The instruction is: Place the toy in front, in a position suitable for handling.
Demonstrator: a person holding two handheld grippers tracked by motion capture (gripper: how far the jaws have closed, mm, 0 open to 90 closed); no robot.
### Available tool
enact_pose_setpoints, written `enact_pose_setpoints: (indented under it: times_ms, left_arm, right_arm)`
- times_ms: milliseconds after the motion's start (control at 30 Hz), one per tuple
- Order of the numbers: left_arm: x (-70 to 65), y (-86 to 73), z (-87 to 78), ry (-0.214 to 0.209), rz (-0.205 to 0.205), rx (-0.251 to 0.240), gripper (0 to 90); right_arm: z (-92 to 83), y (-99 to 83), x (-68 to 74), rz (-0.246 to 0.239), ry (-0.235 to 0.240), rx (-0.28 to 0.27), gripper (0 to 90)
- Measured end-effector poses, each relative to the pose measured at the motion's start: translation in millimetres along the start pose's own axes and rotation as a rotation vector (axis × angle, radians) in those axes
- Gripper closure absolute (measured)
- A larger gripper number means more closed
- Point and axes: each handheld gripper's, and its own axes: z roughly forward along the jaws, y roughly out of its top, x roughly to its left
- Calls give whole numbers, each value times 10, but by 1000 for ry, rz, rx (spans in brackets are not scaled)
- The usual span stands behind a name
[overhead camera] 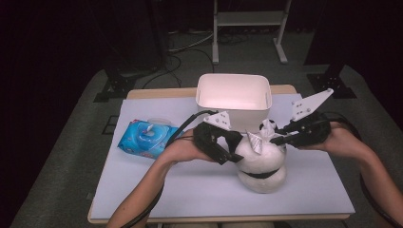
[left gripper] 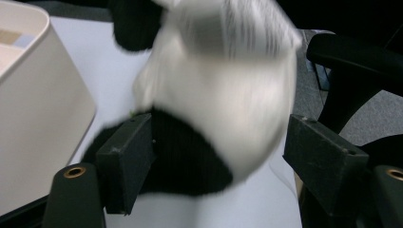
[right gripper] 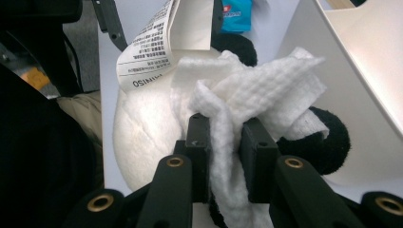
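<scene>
Plush toy (overhead camera: pixel 262 164), white with black bands, sits on the table's white sheet (overhead camera: pixel 199 190) near the front edge. Left gripper (overhead camera: pixel 231 153): jaws apart, straddling the toy's side, pads not pressing. Right gripper (overhead camera: pixel 277 138): jaws clamped on a white wipe (right gripper: pixel 256 97) held against the toy's top. Left of them, blue wipes pack (overhead camera: pixel 146 138). Behind, white bin (overhead camera: pixel 234 97), upright; nothing visible inside.

Dim room, grey floor (overhead camera: pixel 62 156), cables (overhead camera: pixel 190 47) and a metal stand (overhead camera: pixel 249 19) behind the table (overhead camera: pixel 142 93).
</scene>
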Motion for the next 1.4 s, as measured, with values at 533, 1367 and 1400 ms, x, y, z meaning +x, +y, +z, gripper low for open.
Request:
enact_pose_setpoints:
  times_ms: [533, 1367, 1400]
  left_arm:
    - [62, -294, 287, -47, -72, 9, 197]
    - [57, -154, 23, -15, -17, -52, 243]
    - [48, -146, 41, -15, -12, -55, 243]
  right_arm:
    - [-99, -175, 16, 36, -1, -27, 749]
    - [4, -98, 33, 33, 97, -123, 747]
    - [4, -69, 41, 32, 108, -129, 747]
